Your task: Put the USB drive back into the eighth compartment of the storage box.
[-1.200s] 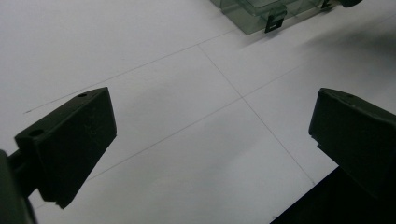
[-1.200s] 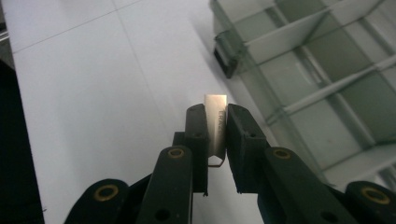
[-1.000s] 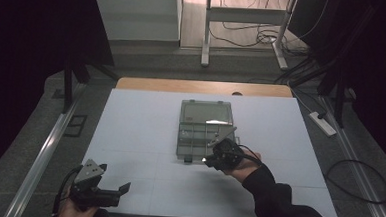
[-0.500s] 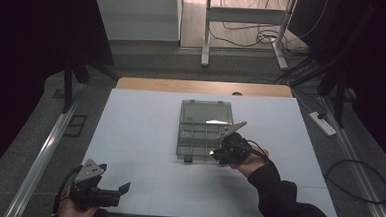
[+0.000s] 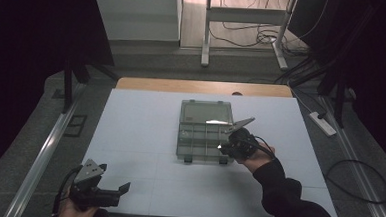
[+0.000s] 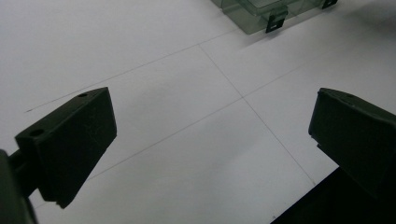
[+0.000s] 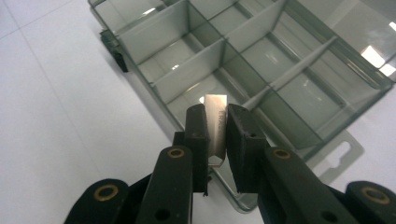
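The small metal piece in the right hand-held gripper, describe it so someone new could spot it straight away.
On the white table lies an open, clear grey compartment box. At its near right corner hovers the right hand-held gripper. Clamped upright between its black jaws is a thin, flat, silvery metal strip, the one shiny opaque thing among see-through dividers.

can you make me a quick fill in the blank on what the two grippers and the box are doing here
1. The right gripper is shut on a small ____ piece.
2. It holds that piece over the open compartment box, whose compartments are ____.
3. The left gripper has its fingers ____, with nothing between them.
4. The box rests on a ____ table.

Missing words: metal; empty; open; white
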The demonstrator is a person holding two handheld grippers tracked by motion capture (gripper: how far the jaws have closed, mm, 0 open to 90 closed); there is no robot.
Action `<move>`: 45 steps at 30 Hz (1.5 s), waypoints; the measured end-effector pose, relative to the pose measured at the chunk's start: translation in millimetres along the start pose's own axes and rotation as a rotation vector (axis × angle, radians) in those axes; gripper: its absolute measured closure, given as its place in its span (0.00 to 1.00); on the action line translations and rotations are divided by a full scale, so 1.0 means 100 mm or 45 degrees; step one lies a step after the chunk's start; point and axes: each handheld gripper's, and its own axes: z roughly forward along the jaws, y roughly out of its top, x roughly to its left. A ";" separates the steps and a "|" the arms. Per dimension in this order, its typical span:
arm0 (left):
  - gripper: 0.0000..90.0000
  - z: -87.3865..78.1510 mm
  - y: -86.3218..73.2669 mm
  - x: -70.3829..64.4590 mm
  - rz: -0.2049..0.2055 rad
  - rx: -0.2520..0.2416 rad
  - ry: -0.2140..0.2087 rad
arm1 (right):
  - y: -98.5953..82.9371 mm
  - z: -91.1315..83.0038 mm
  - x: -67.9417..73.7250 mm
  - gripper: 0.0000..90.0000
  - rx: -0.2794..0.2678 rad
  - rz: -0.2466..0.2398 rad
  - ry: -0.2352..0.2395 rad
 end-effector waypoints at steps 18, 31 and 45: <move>0.01 0.00 0.00 0.00 -0.006 0.001 0.004 | -0.06 0.03 -0.15 0.87 0.010 0.033 -0.099; 0.01 0.00 0.00 0.00 -0.008 0.001 0.005 | -0.09 0.13 -0.15 0.87 0.041 0.021 -0.124; 0.01 0.00 0.00 0.00 -0.009 0.001 0.006 | -0.10 0.21 -0.12 0.81 0.082 0.006 -0.149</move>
